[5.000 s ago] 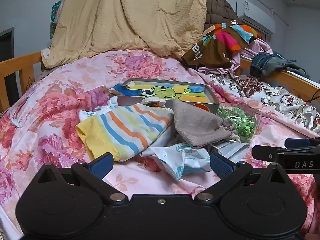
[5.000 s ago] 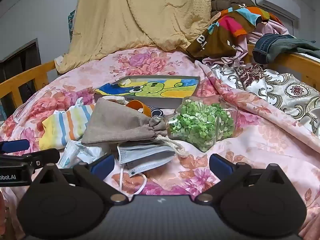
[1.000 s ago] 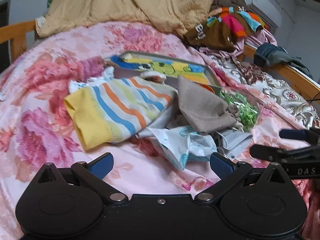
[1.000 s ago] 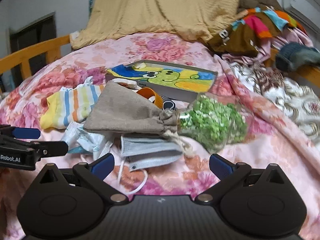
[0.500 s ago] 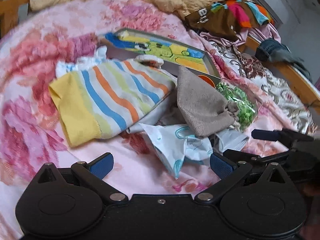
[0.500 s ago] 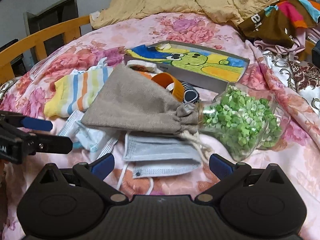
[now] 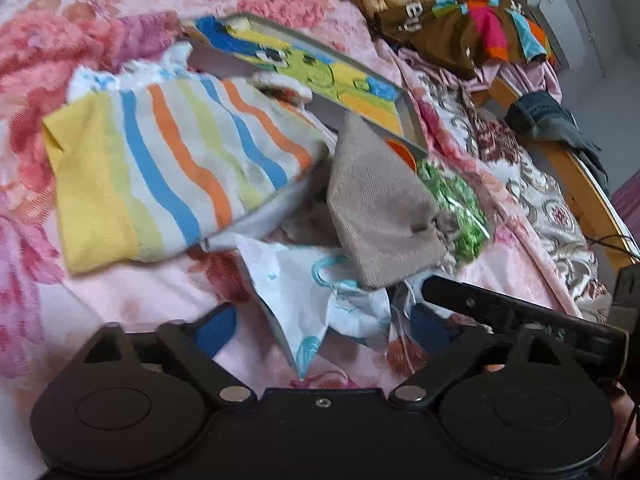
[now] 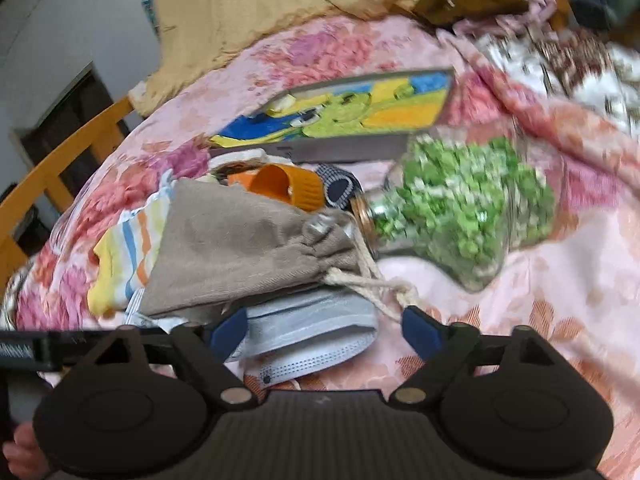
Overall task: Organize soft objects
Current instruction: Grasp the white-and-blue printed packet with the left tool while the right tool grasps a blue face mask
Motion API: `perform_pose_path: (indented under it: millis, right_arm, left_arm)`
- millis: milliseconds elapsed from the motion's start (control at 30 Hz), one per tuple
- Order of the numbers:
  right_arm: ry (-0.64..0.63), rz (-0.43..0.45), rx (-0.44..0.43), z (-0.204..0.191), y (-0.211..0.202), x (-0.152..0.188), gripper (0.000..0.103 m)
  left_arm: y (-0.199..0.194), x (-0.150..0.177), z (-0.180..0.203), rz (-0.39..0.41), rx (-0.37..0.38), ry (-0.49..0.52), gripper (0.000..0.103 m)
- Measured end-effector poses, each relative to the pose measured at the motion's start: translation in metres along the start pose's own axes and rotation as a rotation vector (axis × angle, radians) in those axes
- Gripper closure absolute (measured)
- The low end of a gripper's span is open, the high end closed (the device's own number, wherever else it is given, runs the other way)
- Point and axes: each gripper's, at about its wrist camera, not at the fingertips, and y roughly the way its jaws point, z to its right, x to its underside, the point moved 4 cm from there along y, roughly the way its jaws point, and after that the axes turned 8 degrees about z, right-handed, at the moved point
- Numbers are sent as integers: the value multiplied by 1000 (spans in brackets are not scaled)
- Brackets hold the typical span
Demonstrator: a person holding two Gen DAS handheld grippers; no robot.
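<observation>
A heap of soft items lies mid-bed on a pink floral bedspread [image 7: 132, 292]. At the left of the heap is a striped cloth [image 7: 168, 176] with a yellow edge, spread flat. Beside it, toward the near edge, lies a crumpled white cloth with blue print [image 7: 304, 304]. At centre a grey-brown drawstring pouch [image 7: 380, 208] rests on top of the heap; its gathered mouth and cord [image 8: 372, 280] point to the right. Under the pouch's near side lie pale blue face masks [image 8: 316, 332]. Behind the pouch are an orange cuff [image 8: 288, 186], a dark patterned item [image 8: 340, 188] and a flat box with a cartoon lid [image 8: 340, 110]. To the right, just beside the pouch's mouth, lies a clear jar of green pieces [image 8: 468, 216] on its side.

The left gripper [image 7: 320, 328] has just been narrowing, though its blue fingers [image 7: 218, 326] stand well apart; the printed cloth lies between them, ungripped. The right gripper [image 8: 324, 334] has likewise just been narrowing, and its fingers [image 8: 420, 334] remain apart with the face masks between them; whether the left finger touches the masks cannot be told. Blur softens both views.
</observation>
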Motion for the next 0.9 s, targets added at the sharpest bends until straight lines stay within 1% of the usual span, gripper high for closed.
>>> perform_pose_path:
  millis: [33,167,233,333,400,467,500,533,567,600,633,767,900]
  right_arm:
    - [23,-13,-4,3,2,1,22]
    - [67,-43,-28,8,8,5,32]
    - [74,-47,-38,8,10,6,34]
    - [83,-52,-52,8,12,8,35]
    - [89,-61,-58,6,14,9,39]
    - [86,-64,-66,3,16,9,52]
    - [80,-64,-66,2,16,9,57]
    - [76,-64,-73,1,15,9,66]
    - [75,-62,-78,0,14,9,71]
    - [71,-55,-83,-1,13,9,74]
    - [65,-50,-86,-2,13,9,79]
    - [44,-41,-90,-7,11,9,89]
    - [16,-20,-85,-12,7,9,93]
  left_arm:
    - [3,1,0,-3,1,-1,21]
    - [7,-1,1,15,2,-12,21]
    - [7,-2,0,20,4,-26,22]
    - [9,-3,-4,22,-3,-41,28]
    - [10,-2,-6,25,-10,-46,34]
    - [10,-2,-5,31,-16,-43,36]
    - [10,-2,-4,36,-19,-37,36]
    - [9,-2,-3,40,-23,-29,40]
    - [8,-1,-3,48,-32,-18,49]
    - [8,-2,-3,54,-43,-9,50]
    - [7,-1,-4,55,-45,-12,52]
    - [4,0,-9,71,-52,-35,61]
    - [-1,1,-10,84,-53,-32,64]
